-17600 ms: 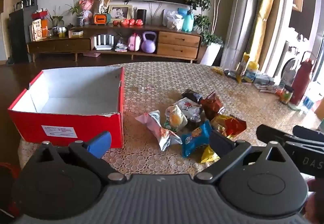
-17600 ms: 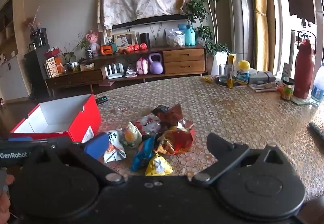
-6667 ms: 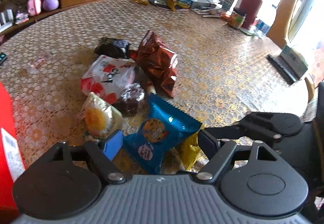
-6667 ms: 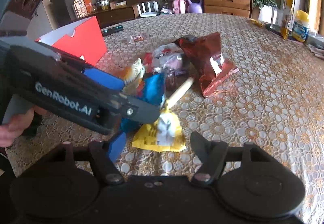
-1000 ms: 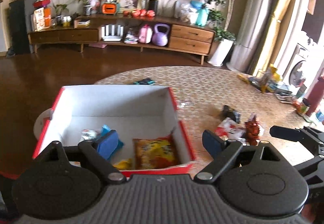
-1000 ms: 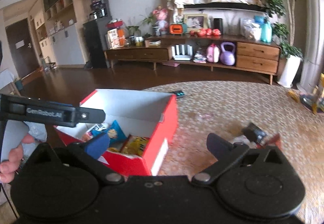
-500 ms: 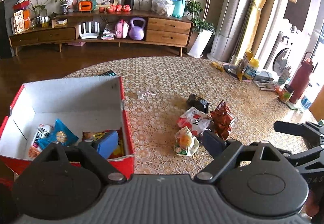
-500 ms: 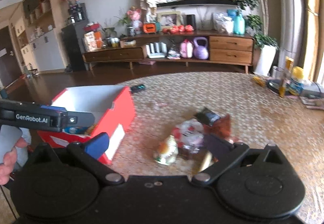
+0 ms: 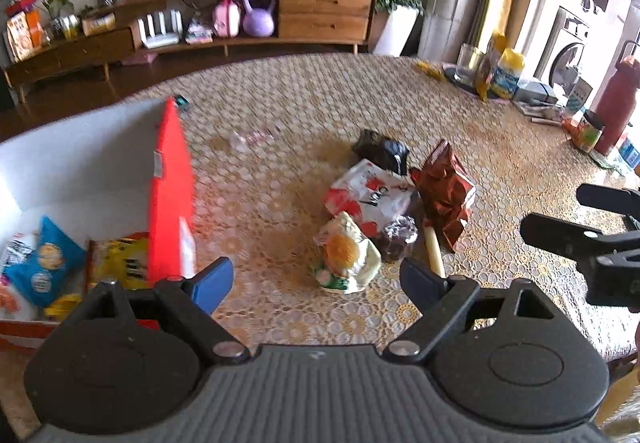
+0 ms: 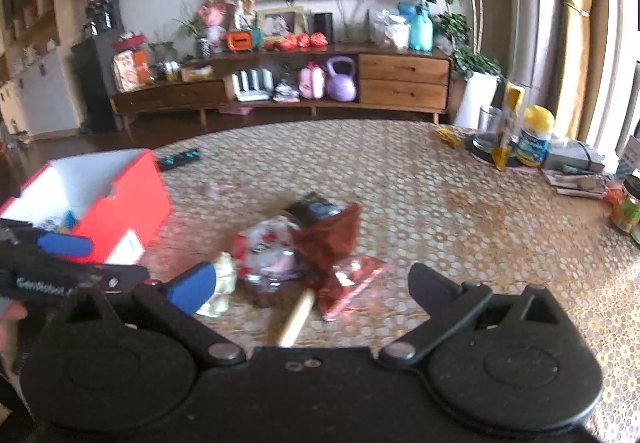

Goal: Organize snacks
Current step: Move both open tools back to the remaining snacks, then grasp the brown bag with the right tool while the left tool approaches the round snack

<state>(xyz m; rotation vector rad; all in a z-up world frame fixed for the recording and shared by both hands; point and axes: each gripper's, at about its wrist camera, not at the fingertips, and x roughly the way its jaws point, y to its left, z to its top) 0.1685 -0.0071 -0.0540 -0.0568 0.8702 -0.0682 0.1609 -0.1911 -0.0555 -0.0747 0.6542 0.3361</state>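
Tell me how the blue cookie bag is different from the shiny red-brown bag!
The blue cookie bag lies inside the red box, already put away; the red-brown bag is on the table in the leftover pile. The blue cookie bag has round cookie pictures; the red-brown bag looks crinkled, foil-like and plainer. The blue one lies flat, the red-brown one is crumpled and sticks up. Both are sealed snack packets.

Long wooden sideboard (image 10: 280, 91) against pale wall, purple kettlebell (image 10: 341, 79) on its lower shelf, dark wood floor (image 9: 80, 91), potted tree (image 10: 468, 3) beside yellow curtains (image 10: 580, 23), daylight from right, lace-patterned tablecloth (image 9: 320, 103)
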